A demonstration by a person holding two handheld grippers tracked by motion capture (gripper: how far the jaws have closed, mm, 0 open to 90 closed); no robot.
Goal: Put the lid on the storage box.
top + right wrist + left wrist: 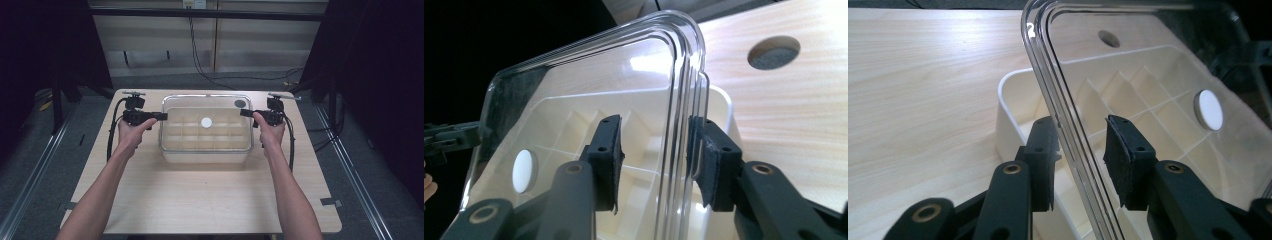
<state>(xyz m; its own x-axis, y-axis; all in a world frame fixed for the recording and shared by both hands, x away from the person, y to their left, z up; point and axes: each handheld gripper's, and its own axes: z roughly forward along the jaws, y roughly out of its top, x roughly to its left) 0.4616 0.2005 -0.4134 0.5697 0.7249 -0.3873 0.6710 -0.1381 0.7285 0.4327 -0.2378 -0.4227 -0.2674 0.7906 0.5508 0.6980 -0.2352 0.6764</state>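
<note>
The clear, round-cornered rectangular plastic lid (206,122) is lying across the middle of the pale wood-grain tabletop (200,195), over the cream plastic box with a grid of inner dividers (205,156), and its long axis is running left to right, so each short end is pointing straight at one of the person's hands. The left hand-held gripper (161,116) is reaching in from the left and the right hand-held gripper (244,113) from the right, each about equally close to its own end. In the left gripper view the black jaws are standing apart with the lid's ridged rim (1058,125) passing between them, one pad seeming just to touch the rim and the other standing off it; in the right gripper view the rim (684,115) is likewise running between two parted pads, close to one, so both look moderately open and straddling the edge, not clamping it. Whether the lid is being carried or is resting on the box I cannot tell. The lid is looking glossy, hard and slippery, with stepped ridges along the edge, a white round disc (206,122) at its centre and a dark round spot (240,103) near its far right corner. The box is looking matt and stiff. Squeezing both ends evenly would seem to be what any lift is depending on.
</note>
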